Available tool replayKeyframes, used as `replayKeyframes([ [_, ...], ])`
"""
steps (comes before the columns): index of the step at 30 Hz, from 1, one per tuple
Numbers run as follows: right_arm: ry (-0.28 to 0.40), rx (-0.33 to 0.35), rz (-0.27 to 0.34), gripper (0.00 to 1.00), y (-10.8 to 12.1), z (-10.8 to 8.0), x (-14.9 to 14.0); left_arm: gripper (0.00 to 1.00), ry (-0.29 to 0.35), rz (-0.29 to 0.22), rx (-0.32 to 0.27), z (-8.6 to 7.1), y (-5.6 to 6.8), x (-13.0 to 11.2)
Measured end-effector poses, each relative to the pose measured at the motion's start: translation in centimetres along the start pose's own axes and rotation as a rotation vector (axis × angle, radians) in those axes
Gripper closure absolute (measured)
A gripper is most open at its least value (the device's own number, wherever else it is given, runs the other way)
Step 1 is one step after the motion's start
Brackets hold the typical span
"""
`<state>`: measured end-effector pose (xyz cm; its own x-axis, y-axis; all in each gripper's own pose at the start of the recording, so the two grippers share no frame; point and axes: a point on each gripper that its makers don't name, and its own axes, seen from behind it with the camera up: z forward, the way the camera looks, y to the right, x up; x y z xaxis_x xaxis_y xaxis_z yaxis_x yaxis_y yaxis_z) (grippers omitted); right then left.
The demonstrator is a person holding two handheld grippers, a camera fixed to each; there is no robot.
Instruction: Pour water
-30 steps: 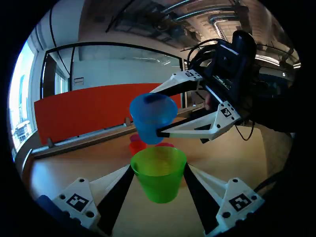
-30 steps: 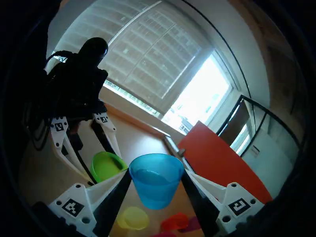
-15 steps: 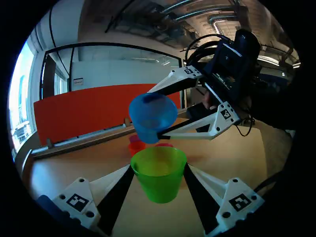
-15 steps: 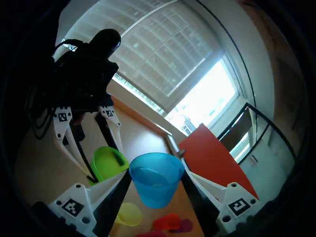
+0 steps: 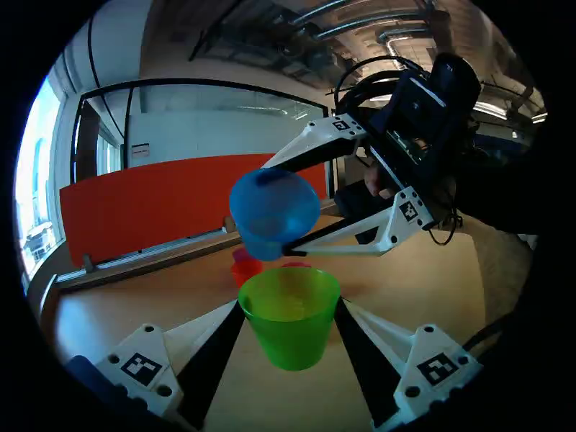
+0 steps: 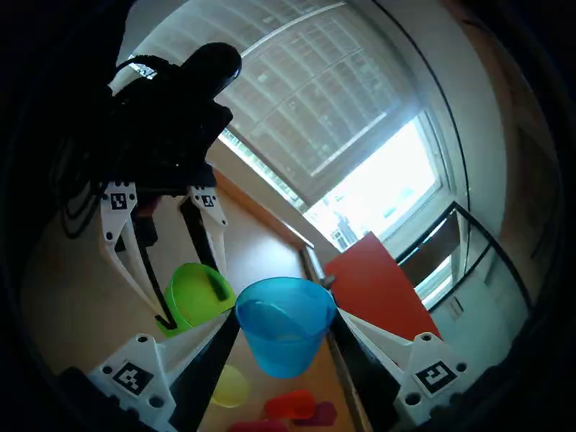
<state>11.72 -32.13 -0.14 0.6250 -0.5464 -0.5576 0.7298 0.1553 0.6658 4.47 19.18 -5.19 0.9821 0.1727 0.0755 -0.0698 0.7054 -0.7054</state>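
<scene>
My left gripper (image 5: 291, 327) is shut on an upright green cup (image 5: 289, 315), held above the wooden table (image 5: 129, 317). Just above and behind it, a blue cup (image 5: 273, 212) tilts with its mouth toward the green cup; the right gripper (image 5: 277, 209) is shut on it. In the right gripper view the blue cup (image 6: 284, 325) sits between that gripper's fingers (image 6: 284, 327) with water pooled toward its lower wall. The green cup (image 6: 196, 295) appears to its left, in the left gripper (image 6: 189, 284).
Red and magenta cups (image 5: 246, 266) stand on the table behind the green cup. A yellow cup (image 6: 230, 385) and red cups (image 6: 291, 405) lie below in the right gripper view. An orange partition (image 5: 158, 201) runs along the table's far edge; a bright window (image 6: 374, 187) is beyond.
The blue cup has tilted further toward the green cup and shifted slightly left and up. The green cup has stayed in place.
</scene>
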Motion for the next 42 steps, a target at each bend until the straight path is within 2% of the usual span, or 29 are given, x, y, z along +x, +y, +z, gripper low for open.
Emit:
replayKeyframes([
  [42,-0.032,0.011,-0.164,0.09,0.55,0.82,0.05,0.13,0.007,0.006,-0.019,0.38,0.75,0.32],
])
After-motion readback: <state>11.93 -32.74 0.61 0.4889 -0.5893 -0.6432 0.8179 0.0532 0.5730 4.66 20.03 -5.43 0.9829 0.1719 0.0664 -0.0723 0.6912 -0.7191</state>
